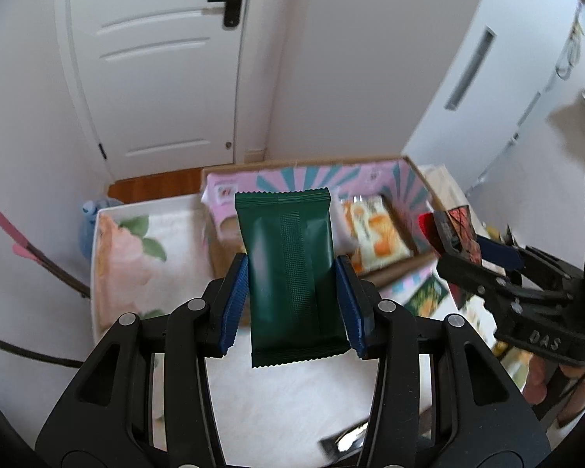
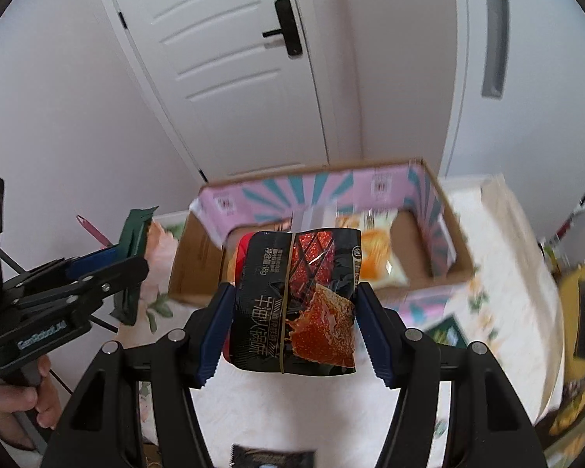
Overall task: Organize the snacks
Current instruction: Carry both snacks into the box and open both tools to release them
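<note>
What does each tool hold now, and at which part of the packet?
The left tool grips a dark green packet by its long side edges, lower half. The right tool grips a black and red packet likewise.

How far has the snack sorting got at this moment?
Done: an orange-and-white snack pack already lies in the cardboard box. In hand: the left tool grips a green packet, and the right tool grips a black-and-red packet, both held short of the box. Left: both packets, plus other packs on the table, such as a green pack.
</note>
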Available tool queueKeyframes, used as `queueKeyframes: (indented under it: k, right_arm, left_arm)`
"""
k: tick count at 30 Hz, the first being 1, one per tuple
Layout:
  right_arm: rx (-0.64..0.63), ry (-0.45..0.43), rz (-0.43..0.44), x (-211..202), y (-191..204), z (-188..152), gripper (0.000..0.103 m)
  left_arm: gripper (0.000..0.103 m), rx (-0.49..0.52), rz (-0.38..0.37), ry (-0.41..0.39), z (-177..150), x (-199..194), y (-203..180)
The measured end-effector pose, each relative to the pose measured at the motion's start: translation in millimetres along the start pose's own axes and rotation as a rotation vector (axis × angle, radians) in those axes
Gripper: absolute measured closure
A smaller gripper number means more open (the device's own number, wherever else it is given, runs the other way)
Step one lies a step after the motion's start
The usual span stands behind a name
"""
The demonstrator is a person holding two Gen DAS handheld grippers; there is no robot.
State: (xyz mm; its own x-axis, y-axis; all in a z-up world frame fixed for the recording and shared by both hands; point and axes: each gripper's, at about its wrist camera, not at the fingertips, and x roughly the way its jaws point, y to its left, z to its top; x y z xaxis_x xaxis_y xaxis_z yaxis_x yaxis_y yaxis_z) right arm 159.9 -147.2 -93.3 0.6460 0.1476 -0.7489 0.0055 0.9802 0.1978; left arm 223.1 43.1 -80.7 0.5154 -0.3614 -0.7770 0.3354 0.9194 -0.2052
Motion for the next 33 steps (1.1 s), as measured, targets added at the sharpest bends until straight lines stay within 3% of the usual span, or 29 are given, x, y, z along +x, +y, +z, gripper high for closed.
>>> queueKeyframes:
  k: [7,13,18,19,21,22,33]
  right_arm:
    - [-0.073,0.027,0.067,23,-41,44,0.045]
    - [-0.107,0.079,0.12,52,-71,67,0.045]
    - [-0.115,0.129,0.153,72,-83,74,0.045]
    - [-0.113,0.14,0.159,76,-84,74,0.045]
    - [-0.108,0.156,0.169,81,-86,76,0.045]
    - [-0.109,0.161,0.171,83,-87,76,0.045]
    - [-0.068,0.191,0.158,98,-95,76,0.045]
  left_arm:
    - [0.062,-0.095,0.053,0.055,37,63,-19]
    - [0.062,-0.13,0.113,0.136,38,111,-26]
    - [0.061,-0.155,0.129,0.177,31,129,-30]
    - [0.059,-0.156,0.133,0.179,30,132,-30]
    - [0.026,-0.145,0.161,0.176,30,135,-29]
    - [0.0,-0.135,0.191,0.167,30,136,-28]
    - [0.0,-0.119,0.217,0.132,30,115,-21]
